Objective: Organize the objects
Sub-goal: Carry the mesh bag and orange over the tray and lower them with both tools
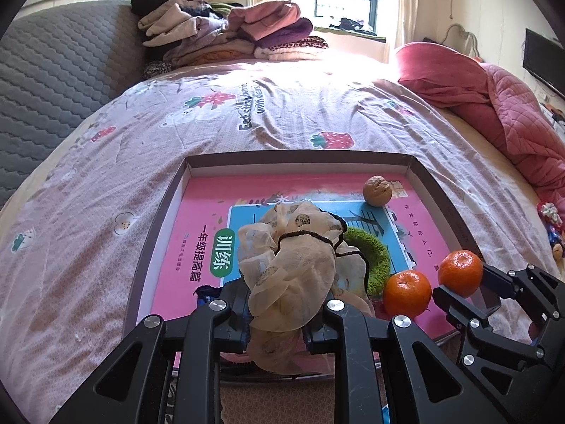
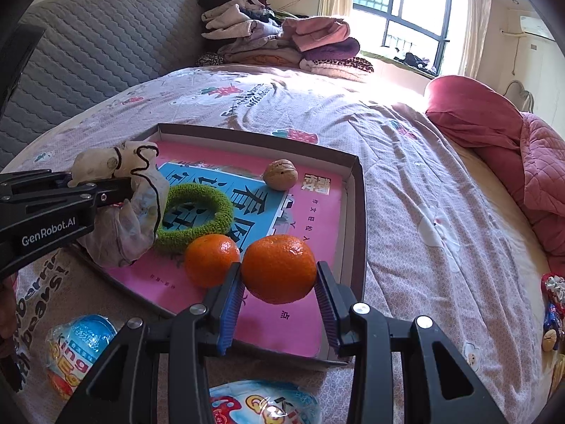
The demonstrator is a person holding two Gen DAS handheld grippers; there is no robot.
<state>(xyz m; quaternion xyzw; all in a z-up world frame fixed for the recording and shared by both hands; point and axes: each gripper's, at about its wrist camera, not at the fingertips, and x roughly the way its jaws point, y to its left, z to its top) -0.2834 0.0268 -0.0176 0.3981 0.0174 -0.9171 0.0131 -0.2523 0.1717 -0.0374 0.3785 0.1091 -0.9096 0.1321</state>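
A shallow dark-rimmed cardboard box tray (image 1: 441, 194), lined with a pink and blue printed booklet cover (image 2: 310, 212), lies on a bed with a strawberry-print pink sheet (image 1: 282, 113). The left gripper (image 1: 282, 312) is clenched on a cream sheer fabric scrunchie with black cord trim (image 1: 296, 265), which is bunched between its jaws above the near part of the tray. The right gripper (image 2: 279, 289) grasps a round orange mandarin (image 2: 279, 266) between its blue ribbed pads, over the tray's near right corner; whether the fruit rests on the lining or is just clear of it cannot be told. A second orange mandarin (image 2: 212, 259) sits in the tray just beside the held one, on its left. A fuzzy green ring-shaped hair tie (image 2: 197, 219) lies near the tray's middle, partly behind the scrunchie in the left wrist view. A brown wrinkled walnut (image 2: 280, 175) lies toward the far right of the tray. Folded clothes (image 1: 229, 31) are stacked at the far end of the bed.
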